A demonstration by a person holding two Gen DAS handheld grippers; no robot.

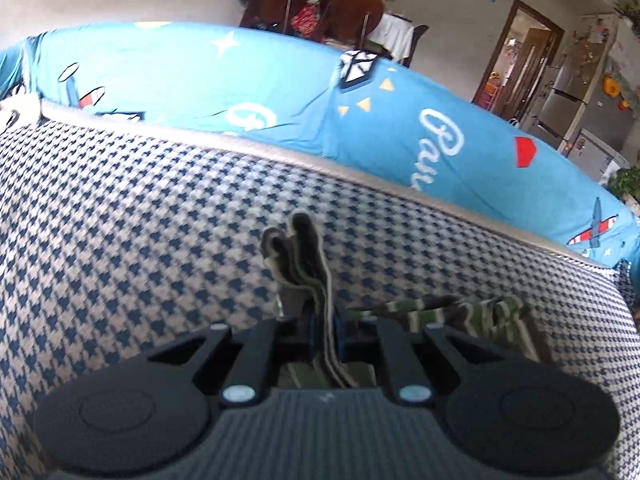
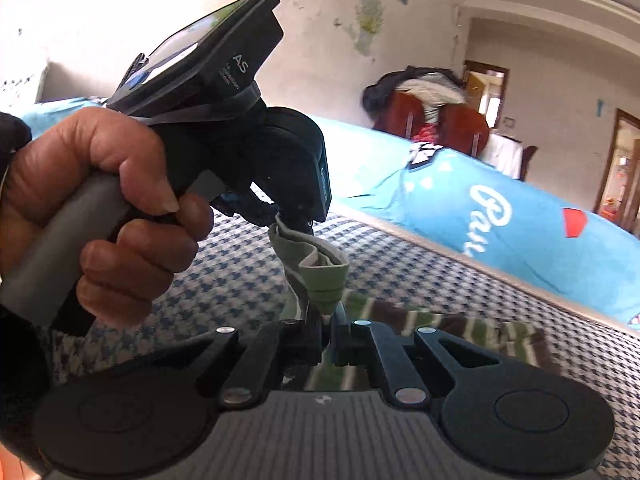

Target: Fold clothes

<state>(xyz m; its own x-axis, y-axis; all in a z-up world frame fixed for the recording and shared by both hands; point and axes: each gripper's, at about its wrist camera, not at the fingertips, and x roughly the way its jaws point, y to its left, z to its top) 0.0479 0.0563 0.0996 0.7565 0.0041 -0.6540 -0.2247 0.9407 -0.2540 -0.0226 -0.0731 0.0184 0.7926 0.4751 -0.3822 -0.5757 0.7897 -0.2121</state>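
Left wrist view gives me my left gripper [image 1: 324,328] pointing down at a slant over the houndstooth-covered sofa seat [image 1: 140,220], its two fingers clenched on a bunched edge of the green striped garment [image 1: 304,256], which stands up in folded layers just past the tips. More of that garment [image 2: 440,332] trails off to the right across the seat, and I count one garment in all. From the right wrist view I see my right gripper [image 2: 330,336] held at a shallower tilt, its fingers also clamped on the same cloth, a green hem rising between them. Just beyond it, up and to the left, the left hand [image 2: 100,208] is wrapped around the grey handle of the left gripper: thumb across the top, index finger curled at the trigger, the other fingers bent round the grip, a dark sleeve at the wrist. That gripper's tips pinch the upper end of the cloth, so the short stretch of fabric hangs between the two grippers, lifted off the seat. Behind the seat runs one blue printed cover [image 1: 240,80] over the sofa back. Farther off I count two brown chairs [image 2: 440,120] with clothes heaped on them, and two doorways on the right.
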